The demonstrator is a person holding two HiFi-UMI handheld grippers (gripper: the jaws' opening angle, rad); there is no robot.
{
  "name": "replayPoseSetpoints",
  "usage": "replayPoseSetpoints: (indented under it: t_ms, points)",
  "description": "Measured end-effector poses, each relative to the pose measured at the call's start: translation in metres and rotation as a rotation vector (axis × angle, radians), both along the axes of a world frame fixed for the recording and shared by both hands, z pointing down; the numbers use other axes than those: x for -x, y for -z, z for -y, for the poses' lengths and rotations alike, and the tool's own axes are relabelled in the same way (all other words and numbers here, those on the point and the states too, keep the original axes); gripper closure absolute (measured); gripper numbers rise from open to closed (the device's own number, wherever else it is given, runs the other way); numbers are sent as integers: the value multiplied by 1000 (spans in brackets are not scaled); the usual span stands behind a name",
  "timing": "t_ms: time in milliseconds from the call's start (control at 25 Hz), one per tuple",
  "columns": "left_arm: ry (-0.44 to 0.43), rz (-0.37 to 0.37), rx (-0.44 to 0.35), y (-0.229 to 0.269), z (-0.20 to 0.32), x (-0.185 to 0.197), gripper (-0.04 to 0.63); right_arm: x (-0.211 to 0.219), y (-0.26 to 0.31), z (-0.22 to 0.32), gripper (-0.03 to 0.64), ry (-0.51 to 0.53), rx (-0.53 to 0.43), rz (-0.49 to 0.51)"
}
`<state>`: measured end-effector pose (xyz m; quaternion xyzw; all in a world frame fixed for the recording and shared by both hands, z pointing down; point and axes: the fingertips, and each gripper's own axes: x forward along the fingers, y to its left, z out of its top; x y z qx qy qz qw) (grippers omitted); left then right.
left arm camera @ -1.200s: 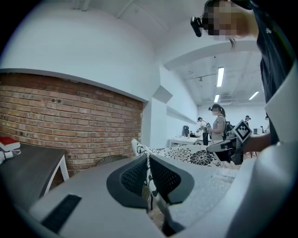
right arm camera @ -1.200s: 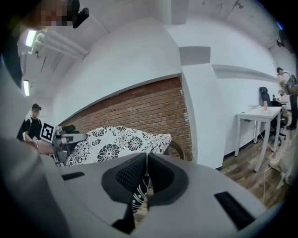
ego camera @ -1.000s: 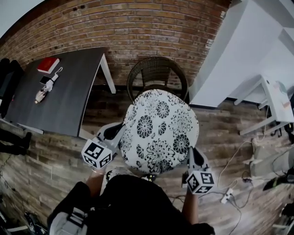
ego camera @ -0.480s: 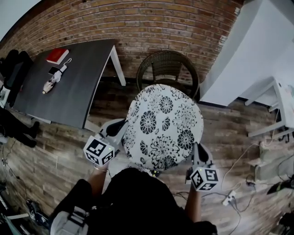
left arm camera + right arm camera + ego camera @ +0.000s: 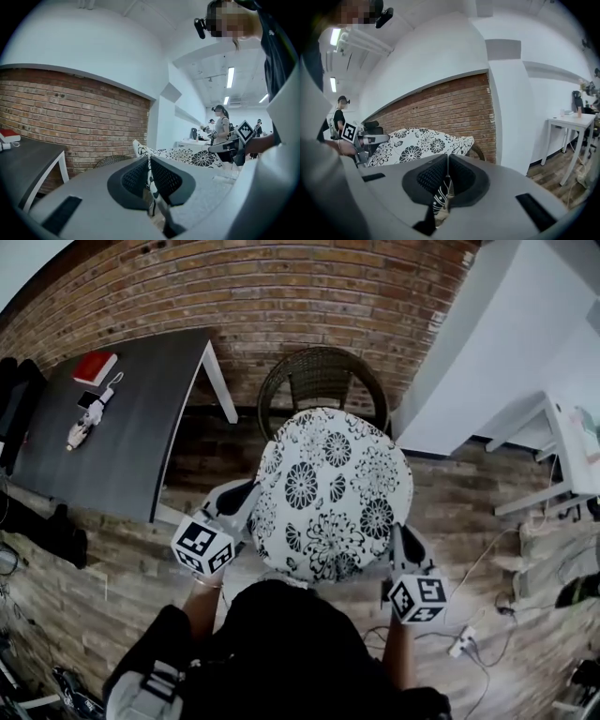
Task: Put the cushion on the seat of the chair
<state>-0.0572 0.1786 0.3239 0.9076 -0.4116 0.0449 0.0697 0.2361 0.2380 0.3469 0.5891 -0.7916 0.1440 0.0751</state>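
Note:
A round white cushion [image 5: 333,493] with black flower print hangs flat in the air between my two grippers, in front of a dark wicker chair [image 5: 323,381] that stands against the brick wall. My left gripper [image 5: 246,505] is shut on the cushion's left edge, and the printed cloth [image 5: 149,176] shows pinched between its jaws. My right gripper [image 5: 395,542] is shut on the cushion's right edge [image 5: 439,199]. The cushion's far rim covers the front of the chair's seat. The cushion [image 5: 419,143] also shows beyond the right gripper's jaws, with the chair's rim [image 5: 477,152] behind it.
A dark grey table [image 5: 122,427] with white legs stands left of the chair, bearing a red book [image 5: 96,367] and small items. White desks [image 5: 553,442] stand at the right. Cables and a power strip [image 5: 461,643] lie on the wooden floor. Other people [image 5: 221,126] stand in the background.
The cushion and both grippers have moved a little toward the chair and now overlap more of its seat. The grip on both edges has held.

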Motion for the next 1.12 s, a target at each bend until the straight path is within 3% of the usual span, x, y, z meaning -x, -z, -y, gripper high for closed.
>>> replayPoseSetpoints:
  t_ms: [240, 520, 1120]
  points:
    - [0, -17, 27, -3, 65, -24, 582, -28, 3, 59, 604, -8, 24, -20]
    - [3, -14, 51, -7, 72, -32, 583, -33, -5, 66, 604, -2, 74, -10]
    - [36, -2, 103, -31, 131, -32, 582, -34, -28, 138, 604, 33, 105, -13]
